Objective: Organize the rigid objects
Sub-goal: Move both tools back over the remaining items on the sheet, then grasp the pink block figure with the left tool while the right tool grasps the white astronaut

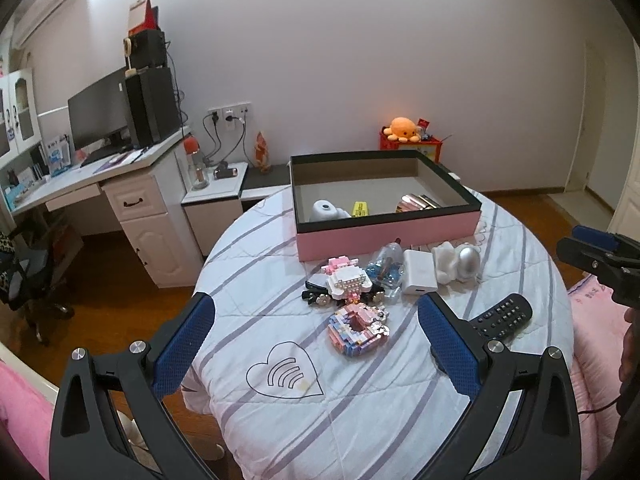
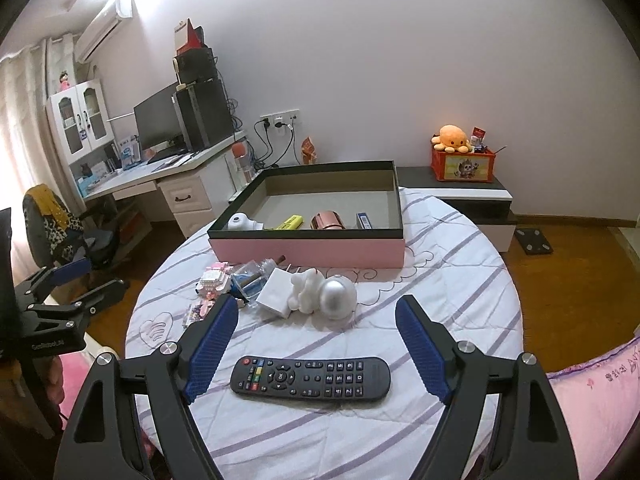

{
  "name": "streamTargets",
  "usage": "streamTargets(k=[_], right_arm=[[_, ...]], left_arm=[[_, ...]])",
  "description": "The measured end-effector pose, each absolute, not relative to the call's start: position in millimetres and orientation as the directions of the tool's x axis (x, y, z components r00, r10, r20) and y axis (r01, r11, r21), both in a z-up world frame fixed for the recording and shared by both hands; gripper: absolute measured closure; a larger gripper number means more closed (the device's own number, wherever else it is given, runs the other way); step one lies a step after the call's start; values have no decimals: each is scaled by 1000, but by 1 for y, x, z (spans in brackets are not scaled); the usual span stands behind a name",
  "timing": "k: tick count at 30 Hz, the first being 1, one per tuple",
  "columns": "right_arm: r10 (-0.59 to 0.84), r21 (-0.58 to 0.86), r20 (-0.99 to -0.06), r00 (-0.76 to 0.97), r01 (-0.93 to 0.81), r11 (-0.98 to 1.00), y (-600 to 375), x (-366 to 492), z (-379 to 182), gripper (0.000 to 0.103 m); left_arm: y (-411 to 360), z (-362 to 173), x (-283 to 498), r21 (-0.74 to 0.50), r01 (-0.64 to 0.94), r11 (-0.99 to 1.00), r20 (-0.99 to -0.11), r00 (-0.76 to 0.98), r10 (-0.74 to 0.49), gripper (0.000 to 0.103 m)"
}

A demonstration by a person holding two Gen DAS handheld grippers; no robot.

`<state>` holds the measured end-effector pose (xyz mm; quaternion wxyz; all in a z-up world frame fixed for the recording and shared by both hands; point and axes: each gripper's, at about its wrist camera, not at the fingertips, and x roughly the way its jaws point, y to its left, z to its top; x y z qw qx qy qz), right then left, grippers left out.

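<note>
Nearest in the right wrist view, the right gripper (image 2: pixel 316 320) stands spread wide with nothing between its blue pads (image 2: pixel 212 344), and the black remote control (image 2: pixel 311 378) lies flat on the striped quilt (image 2: pixel 440 280) just below and between the fingers, untouched, its length running across the gap. In the left wrist view, the left gripper (image 1: pixel 316 320) is likewise released and empty; a pink block heart (image 1: pixel 358 330) lies between its fingertips but apart from them. Further off sits a tight cluster: a block figure (image 1: pixel 346 280), a clear plastic bag (image 1: pixel 386 266), a white charger (image 2: pixel 276 290), a white figurine (image 2: pixel 306 290) and a silver dome (image 2: pixel 339 294). Beyond them the pink box (image 2: pixel 308 250) with a dark rim holds a white device (image 2: pixel 240 222), a yellow highlighter (image 2: pixel 290 222), a rose-gold cylinder (image 2: pixel 328 220) and a small blue box (image 2: pixel 363 220).
</note>
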<state>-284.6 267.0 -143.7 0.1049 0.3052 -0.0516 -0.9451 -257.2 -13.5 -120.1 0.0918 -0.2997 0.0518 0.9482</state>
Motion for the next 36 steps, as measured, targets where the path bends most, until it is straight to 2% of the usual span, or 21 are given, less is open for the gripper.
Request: streamTargets(k=[5,15,27,33,36], right_arm=[[-230,154,-568,-790,173,-973,264,-281,-143,21],[-233,160,-613,-755,170,-972,263,-287,-161,21],[-237,174,-673,-701,161,-972,266,-310,-191,20],[-239,191,-702,-671,145,-971,272,-327,-210,21],[-241,197,-712,-659,141,-970,275,-336,-216,20]], left_arm=[[-13,-122,-253,50,-210,-976,-584,-799,142,0],[-6,-155,-260,63,-230,-971,-657,-742,133,0],[15,-205,-302,-7,-245,-969,-755,-634,166,0],[26,-219,-322,-21,-246,-969,-776,-607,171,0],[29,-229,-333,5,-226,-974,-785,-604,136,0]])
